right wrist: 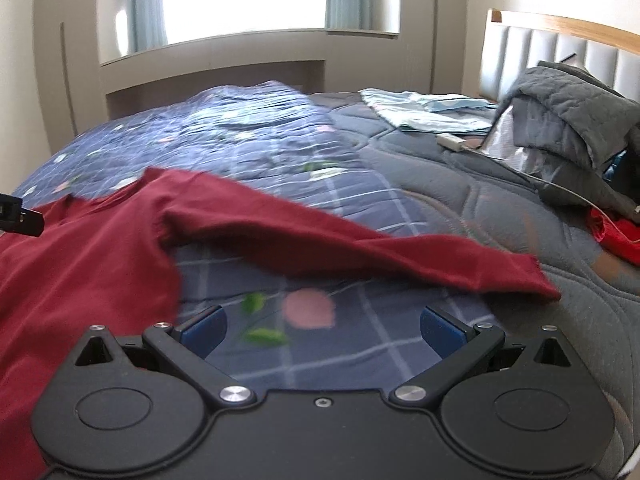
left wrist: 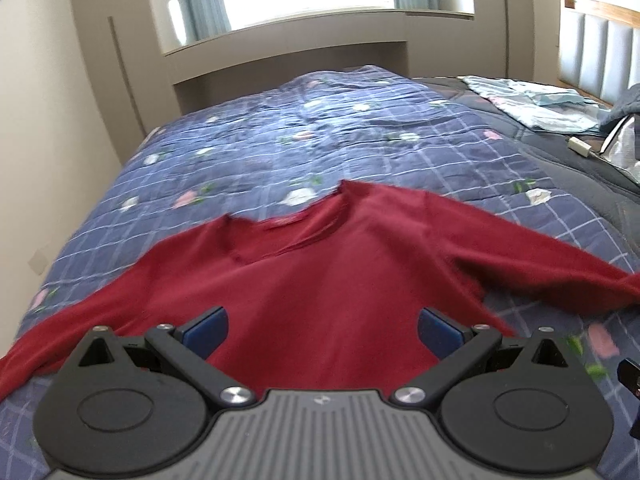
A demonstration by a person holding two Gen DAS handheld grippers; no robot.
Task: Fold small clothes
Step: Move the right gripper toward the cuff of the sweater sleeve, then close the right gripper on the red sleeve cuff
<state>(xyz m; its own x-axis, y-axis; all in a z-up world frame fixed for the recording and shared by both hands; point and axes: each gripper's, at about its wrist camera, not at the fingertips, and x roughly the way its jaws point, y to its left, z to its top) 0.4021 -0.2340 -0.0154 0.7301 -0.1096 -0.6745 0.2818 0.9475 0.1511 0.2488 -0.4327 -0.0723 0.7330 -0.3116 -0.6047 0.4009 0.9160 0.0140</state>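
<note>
A dark red long-sleeved top (left wrist: 320, 276) lies spread flat on a blue floral quilt (left wrist: 320, 136), collar towards the window, both sleeves stretched outwards. My left gripper (left wrist: 322, 330) hovers open over the top's lower body with nothing between its blue pads (left wrist: 206, 332). In the right wrist view the same red top (right wrist: 80, 264) fills the left side and its right sleeve (right wrist: 360, 248) runs out to a cuff. My right gripper (right wrist: 322, 330) is open above bare quilt just below that sleeve, holding nothing.
A grey padded jacket (right wrist: 560, 112) is heaped at the right by the padded headboard (right wrist: 552, 52). A light blue folded cloth (right wrist: 432, 114), a white charger with a cable (right wrist: 452, 141) and a bright red garment (right wrist: 616, 232) lie nearby. The window wall stands beyond the bed.
</note>
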